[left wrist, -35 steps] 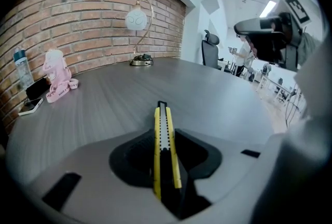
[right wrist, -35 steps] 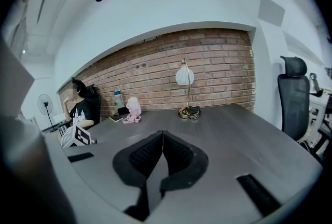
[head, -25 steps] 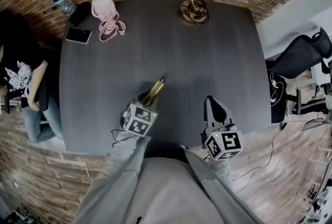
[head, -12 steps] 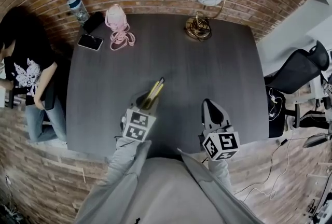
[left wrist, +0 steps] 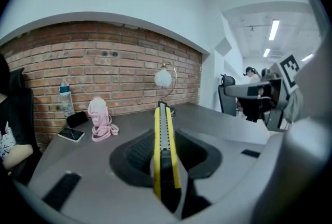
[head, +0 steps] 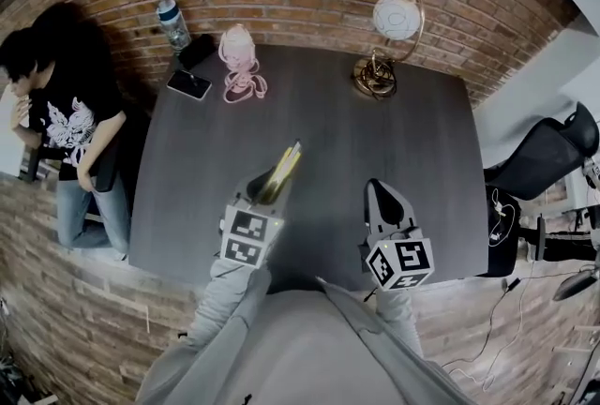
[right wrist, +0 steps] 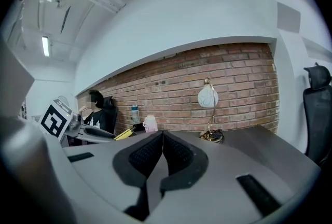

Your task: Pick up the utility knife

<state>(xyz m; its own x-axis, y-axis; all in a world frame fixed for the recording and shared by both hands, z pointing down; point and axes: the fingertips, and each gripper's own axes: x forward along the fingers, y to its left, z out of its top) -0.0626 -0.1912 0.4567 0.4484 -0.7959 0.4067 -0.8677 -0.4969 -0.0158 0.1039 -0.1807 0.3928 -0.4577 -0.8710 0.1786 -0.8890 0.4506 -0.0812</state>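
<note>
Utility knife [left wrist: 164, 135] is clamped at its handle between the left gripper's [head: 266, 184] jaws, nose jutting ahead. It looks light, stiff and likely slick, so a mid-handle hold suits. Right gripper's [right wrist: 162, 136] jaws meet, empty.

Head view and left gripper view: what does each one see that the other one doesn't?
Only the head view shows the person's grey top and the marker cube on the left claw. Only the left gripper view shows the ceiling lights. Both show the yellow utility knife pinched in that claw, the lamp and the water bottle.
</note>
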